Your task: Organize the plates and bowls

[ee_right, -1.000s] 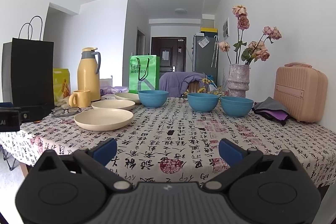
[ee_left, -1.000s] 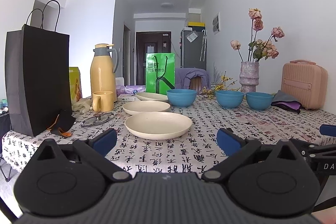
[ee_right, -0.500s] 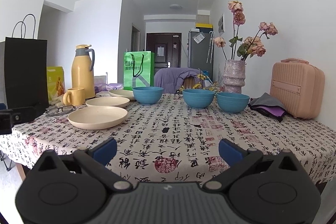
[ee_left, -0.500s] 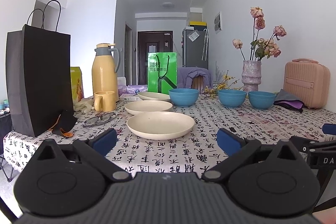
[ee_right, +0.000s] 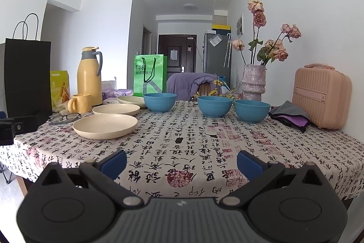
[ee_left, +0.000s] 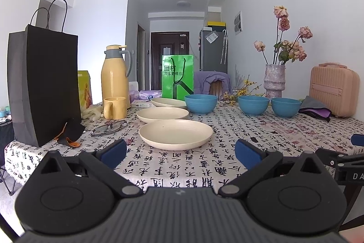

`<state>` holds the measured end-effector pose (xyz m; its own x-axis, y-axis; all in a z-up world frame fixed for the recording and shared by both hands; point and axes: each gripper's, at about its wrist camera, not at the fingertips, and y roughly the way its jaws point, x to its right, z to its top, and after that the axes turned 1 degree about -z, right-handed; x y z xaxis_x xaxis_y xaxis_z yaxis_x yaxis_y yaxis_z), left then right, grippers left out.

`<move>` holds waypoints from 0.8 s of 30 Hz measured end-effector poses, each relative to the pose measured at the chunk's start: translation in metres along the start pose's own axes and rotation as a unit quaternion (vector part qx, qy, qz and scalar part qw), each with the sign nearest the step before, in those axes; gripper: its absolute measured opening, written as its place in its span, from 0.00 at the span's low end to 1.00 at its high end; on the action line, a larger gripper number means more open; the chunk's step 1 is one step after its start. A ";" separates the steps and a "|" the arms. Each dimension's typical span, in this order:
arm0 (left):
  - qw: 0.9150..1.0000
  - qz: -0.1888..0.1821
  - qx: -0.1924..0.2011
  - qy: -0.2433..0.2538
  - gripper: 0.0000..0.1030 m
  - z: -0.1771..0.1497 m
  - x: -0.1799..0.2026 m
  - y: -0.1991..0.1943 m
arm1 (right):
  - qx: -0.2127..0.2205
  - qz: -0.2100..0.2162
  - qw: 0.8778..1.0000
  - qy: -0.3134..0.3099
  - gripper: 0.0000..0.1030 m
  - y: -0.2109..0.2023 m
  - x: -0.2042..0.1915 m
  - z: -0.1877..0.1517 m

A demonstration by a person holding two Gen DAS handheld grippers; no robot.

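Two hand-held grippers, both empty with jaws spread wide: left hand-held gripper (ee_left: 180, 150) at the near edge of the table (ee_left: 227, 165), aimed at the plates; right hand-held gripper (ee_right: 181, 162) likewise at the near edge, further toward the bowls. Neither touches any dish. Three cream plates, separate, in a line running away from the near edge: near plate (ee_left: 175, 134) just ahead of the left hand-held gripper, middle plate (ee_left: 162, 114) behind it, far plate (ee_left: 168, 102) partly hidden beside a bowl. Three blue bowls, upright and unstacked, across the far side: left bowl (ee_right: 160, 102), middle bowl (ee_right: 214, 106), right bowl (ee_right: 251, 110), the last two nearly touching. Other items on the table: yellow mug (ee_left: 115, 107), yellow flask (ee_left: 115, 74), glasses (ee_left: 109, 127), black paper bag (ee_left: 43, 83), green bag (ee_left: 177, 76), vase of dried roses (ee_right: 254, 82), pink case (ee_right: 320, 97), folded cloth (ee_right: 289, 116). Step in hand, as judged: approach only; no dish is stacked yet, so the task stands at its start. Next move, as judged: bring the left jaws level with the rim of the near plate, close on the rim, lift it clear and set it on the middle plate; the shallow rim calls for a low, flat approach. The bowls lie within easier reach of the right hand-held gripper for nesting.
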<state>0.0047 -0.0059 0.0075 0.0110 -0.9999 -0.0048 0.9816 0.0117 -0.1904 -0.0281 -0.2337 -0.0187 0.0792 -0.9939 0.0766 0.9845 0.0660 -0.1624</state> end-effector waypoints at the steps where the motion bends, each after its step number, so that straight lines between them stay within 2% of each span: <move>1: 1.000 0.000 -0.001 0.000 1.00 0.000 0.000 0.000 | 0.000 0.000 1.000 0.000 1.00 0.000 0.000 0.000; 24: 1.000 0.007 -0.009 0.000 1.00 -0.002 -0.003 0.003 | 0.000 0.003 1.000 0.003 1.00 0.003 0.000 0.000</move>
<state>0.0068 -0.0029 0.0053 0.0251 -0.9997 -0.0070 0.9779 0.0260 -0.2075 -0.0254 -0.2337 -0.0191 0.0846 -0.9940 0.0688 0.9841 0.0725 -0.1622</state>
